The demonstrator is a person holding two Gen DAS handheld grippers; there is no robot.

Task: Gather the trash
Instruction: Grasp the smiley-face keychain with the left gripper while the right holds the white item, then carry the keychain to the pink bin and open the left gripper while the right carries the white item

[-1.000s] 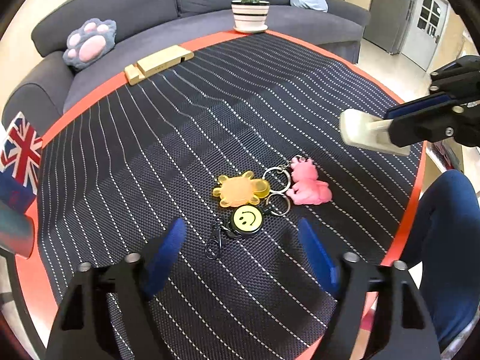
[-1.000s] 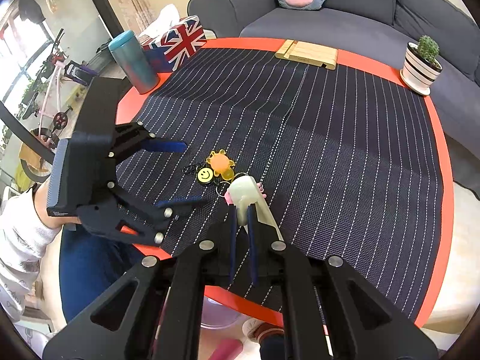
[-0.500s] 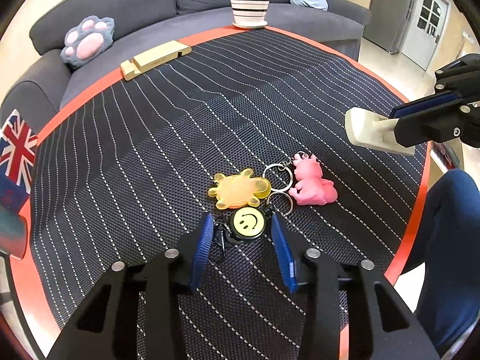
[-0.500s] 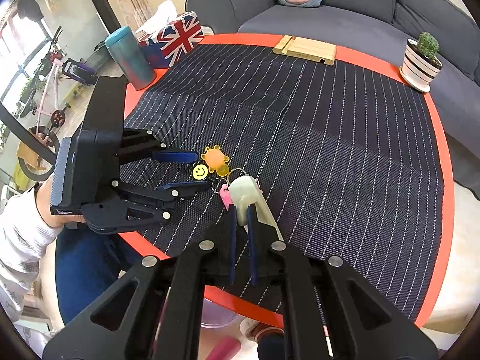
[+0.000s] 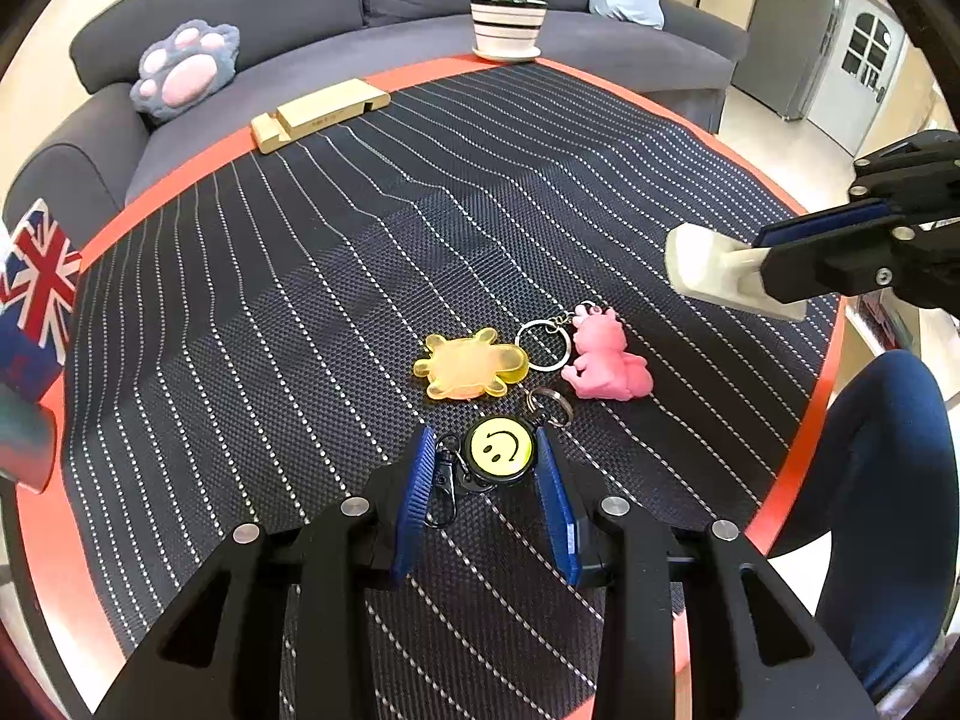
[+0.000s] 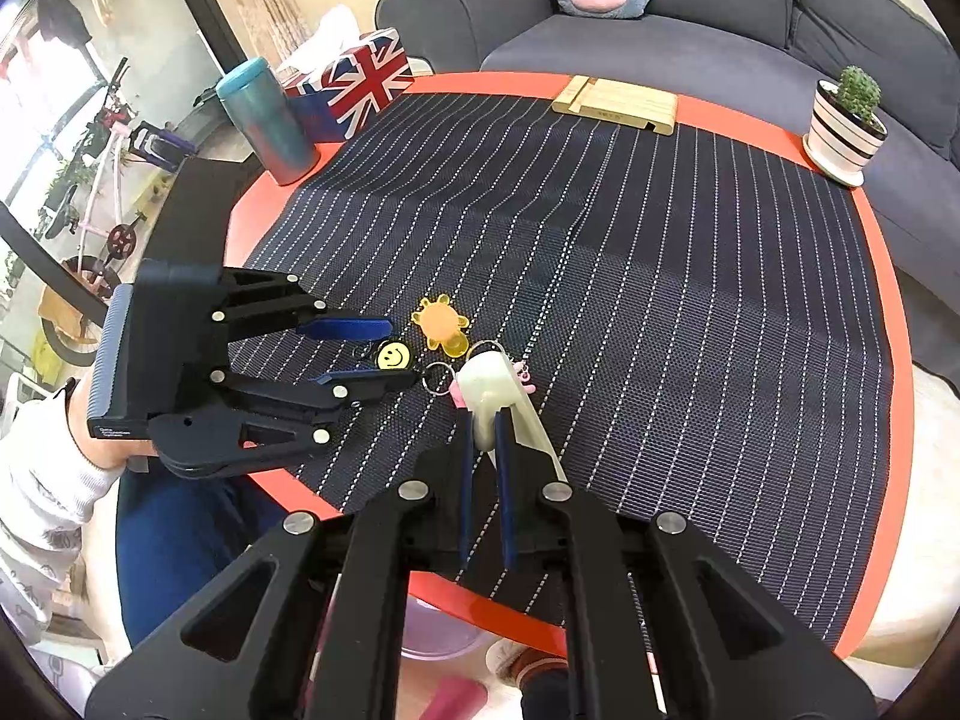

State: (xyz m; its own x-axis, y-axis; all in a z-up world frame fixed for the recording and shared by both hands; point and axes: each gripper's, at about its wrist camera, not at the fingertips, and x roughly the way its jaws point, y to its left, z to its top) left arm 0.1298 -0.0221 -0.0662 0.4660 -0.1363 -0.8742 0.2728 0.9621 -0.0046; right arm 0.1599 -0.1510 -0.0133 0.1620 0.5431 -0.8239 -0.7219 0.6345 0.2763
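A yellow smiley-face keychain (image 5: 501, 447) with a black clip lies on the striped mat near the front edge. My left gripper (image 5: 483, 468) straddles it, and its jaws are closing, with the blue pads pressing on the badge and the clip. The right wrist view shows the same grip, the left gripper (image 6: 393, 354) around the smiley-face keychain (image 6: 395, 354). An orange turtle keychain (image 5: 471, 369) and a pink animal keychain (image 5: 606, 360) lie just beyond. My right gripper (image 6: 483, 420) is shut on a cream plastic scoop (image 6: 489, 384), which hovers over the pink one.
The round table has a red rim (image 5: 798, 456) and a dark striped mat (image 5: 360, 240). At the far edge stand a potted cactus (image 5: 509, 18) and a wooden stand (image 5: 318, 114). To the left are a Union Jack tissue box (image 6: 354, 84) and a teal tumbler (image 6: 267, 120). A grey sofa lies behind.
My left gripper moved forward and down to the smiley-face keychain and closed from wide open to around it. The right gripper with the scoop stayed where it was.
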